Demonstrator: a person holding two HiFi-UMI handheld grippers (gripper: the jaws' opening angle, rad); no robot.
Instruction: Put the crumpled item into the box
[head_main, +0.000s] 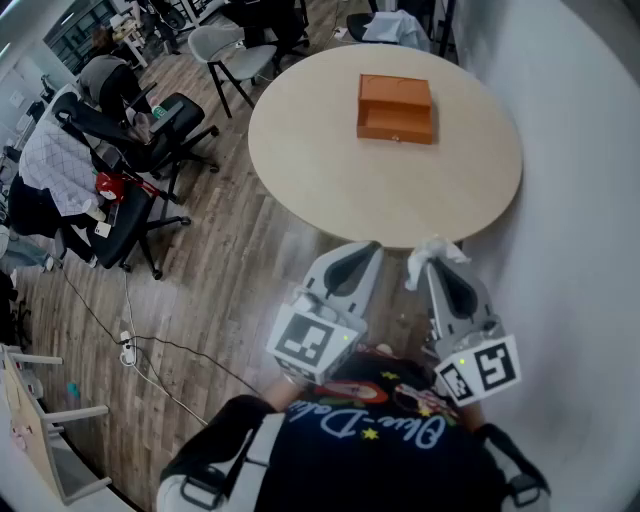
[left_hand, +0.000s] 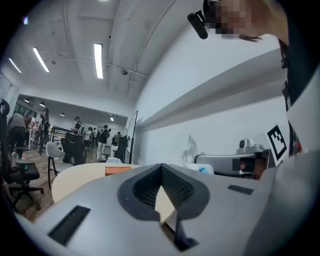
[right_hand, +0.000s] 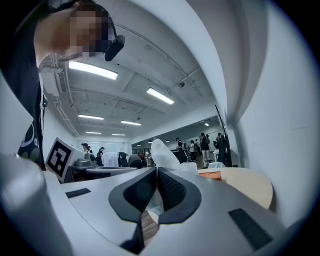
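Observation:
An orange box (head_main: 395, 108) lies open on the far part of a round beige table (head_main: 320, 170). A crumpled white tissue (head_main: 436, 250) sticks out of my right gripper (head_main: 425, 265), which is shut on it just off the table's near edge. In the right gripper view the tissue (right_hand: 162, 152) rises above the jaws, with the box (right_hand: 210, 175) beyond. My left gripper (head_main: 365, 250) hovers beside it, shut and empty. In the left gripper view the left gripper (left_hand: 161, 167) points over the table toward the box (left_hand: 117, 170).
Black office chairs (head_main: 130, 130) draped with clothes stand at the left on the wood floor. A grey chair (head_main: 235, 50) sits behind the table. A cable and power strip (head_main: 130, 350) lie on the floor. A white wall (head_main: 580, 200) runs along the right.

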